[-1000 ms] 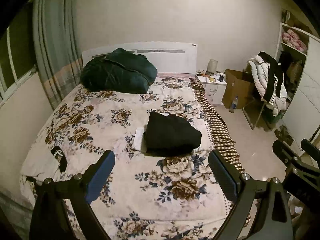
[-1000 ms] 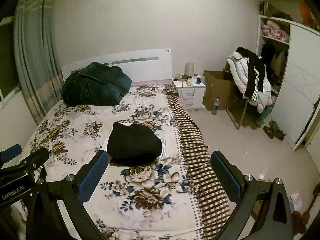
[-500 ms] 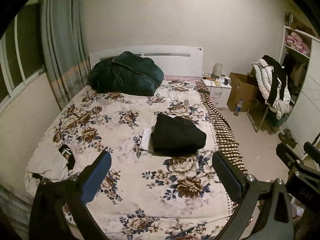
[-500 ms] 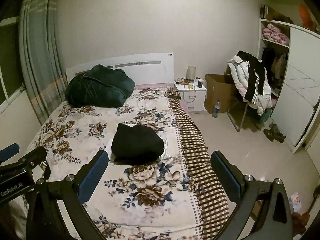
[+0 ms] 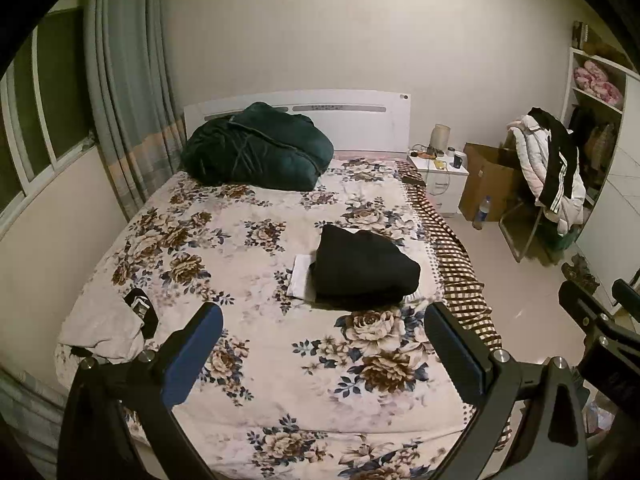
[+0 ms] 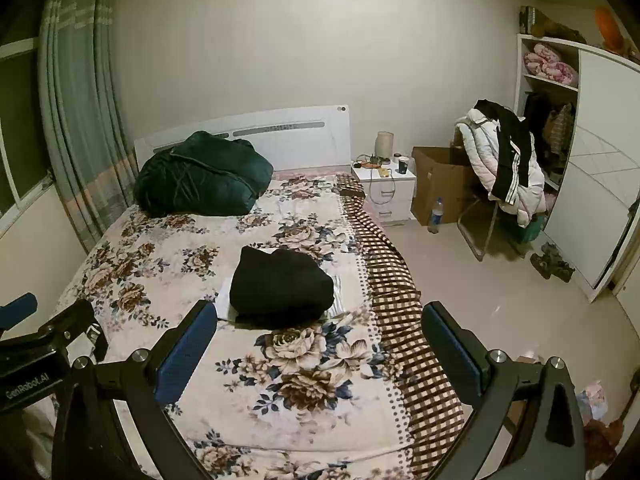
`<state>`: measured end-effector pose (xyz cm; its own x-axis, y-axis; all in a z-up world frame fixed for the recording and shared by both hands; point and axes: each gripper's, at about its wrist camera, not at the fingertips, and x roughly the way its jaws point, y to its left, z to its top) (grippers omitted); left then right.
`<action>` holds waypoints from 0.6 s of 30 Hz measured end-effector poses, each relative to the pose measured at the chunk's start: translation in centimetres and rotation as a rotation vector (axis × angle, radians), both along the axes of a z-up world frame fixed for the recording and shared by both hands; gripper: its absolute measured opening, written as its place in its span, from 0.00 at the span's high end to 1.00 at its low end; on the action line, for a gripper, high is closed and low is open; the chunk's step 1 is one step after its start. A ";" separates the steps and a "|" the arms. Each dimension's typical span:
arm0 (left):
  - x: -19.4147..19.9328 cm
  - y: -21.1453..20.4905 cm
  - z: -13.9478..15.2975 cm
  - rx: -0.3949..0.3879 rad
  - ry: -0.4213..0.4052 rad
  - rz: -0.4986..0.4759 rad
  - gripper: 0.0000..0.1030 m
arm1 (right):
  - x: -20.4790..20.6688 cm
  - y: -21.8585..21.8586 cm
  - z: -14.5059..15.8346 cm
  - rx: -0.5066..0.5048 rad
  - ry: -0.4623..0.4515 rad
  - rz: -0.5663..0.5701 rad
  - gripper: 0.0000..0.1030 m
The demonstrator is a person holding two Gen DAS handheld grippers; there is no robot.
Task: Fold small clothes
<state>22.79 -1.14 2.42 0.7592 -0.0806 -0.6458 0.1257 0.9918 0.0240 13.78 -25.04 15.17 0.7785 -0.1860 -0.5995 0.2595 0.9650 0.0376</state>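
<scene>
Left wrist view: the left gripper [image 5: 323, 344] hangs above the foot of the bed [image 5: 256, 368], its two fingers spread wide apart with nothing between them. The right gripper [image 6: 319, 344] is likewise spread and empty, held over the bed's right edge.

Just beyond the fingers, on the floral cover, sits the black garment [image 5: 362, 266]. It is folded into a thick, rounded bundle with a soft hump at its far side and a smooth front edge. It rests on top of a flat white garment [image 5: 301, 276], whose folded edge shows at the left and a corner at the right. In the right wrist view the same black bundle [image 6: 280, 282] lies right of the bed's middle, near the checked border.

At the near left corner of the bed lies a pale, crumpled cloth [image 5: 100, 328] with a small dark item on it. Farther back, against the headboard, a dark green quilt [image 5: 256, 148] is piled. A white nightstand [image 5: 440, 180] stands beside the bed's head.
</scene>
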 end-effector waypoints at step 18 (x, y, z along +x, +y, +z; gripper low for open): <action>0.2 1.1 -0.4 0.007 0.009 0.006 0.00 | 2.5 -0.2 -0.3 0.004 0.026 0.043 0.00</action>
<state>23.03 -0.02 2.03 0.7541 -0.0711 -0.6529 0.1196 0.9924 0.0301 16.25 -25.20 14.90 0.7700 -0.1499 -0.6202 0.2186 0.9752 0.0357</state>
